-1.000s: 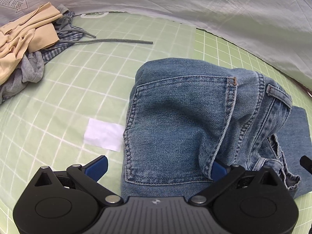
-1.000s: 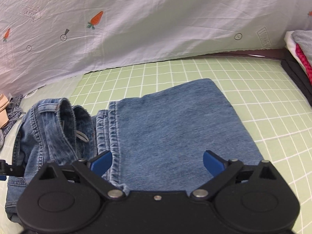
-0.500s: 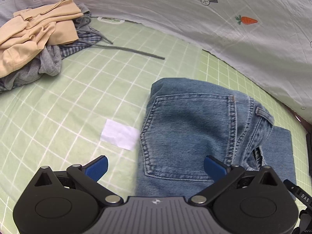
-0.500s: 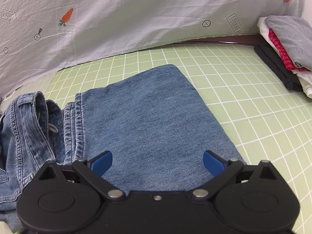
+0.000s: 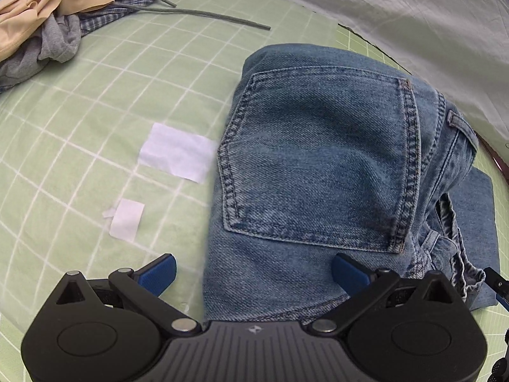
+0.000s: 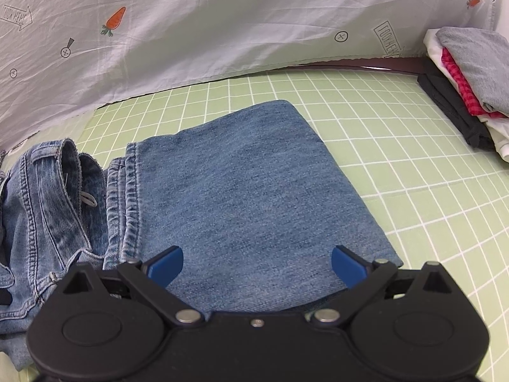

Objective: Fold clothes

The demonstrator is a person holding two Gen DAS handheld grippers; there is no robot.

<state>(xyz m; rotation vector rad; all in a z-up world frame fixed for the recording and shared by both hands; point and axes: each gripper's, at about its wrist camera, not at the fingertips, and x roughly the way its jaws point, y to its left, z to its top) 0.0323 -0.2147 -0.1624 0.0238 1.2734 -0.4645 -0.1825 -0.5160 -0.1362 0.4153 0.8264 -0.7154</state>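
Lying folded, jeans [image 5: 318,165] waistband rightward in left view; both grippers' fingers spread.

Faded blue denim jeans [image 5: 318,146] lie folded flat on the green grid mat [image 5: 95,95], back pocket up, waistband bunched over the smooth folded legs.

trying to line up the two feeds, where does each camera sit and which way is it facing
Left wrist: rides on the left gripper, looking forward and down over the jeans back pocket toward a heap of unfolded clothes; its open jaws show.
Right wrist: rides on the right gripper, looking over the jeans' folded legs toward a stack of folded clothes; its open jaws show.
Shared: the jeans, green grid mat, carrot-print sheet.
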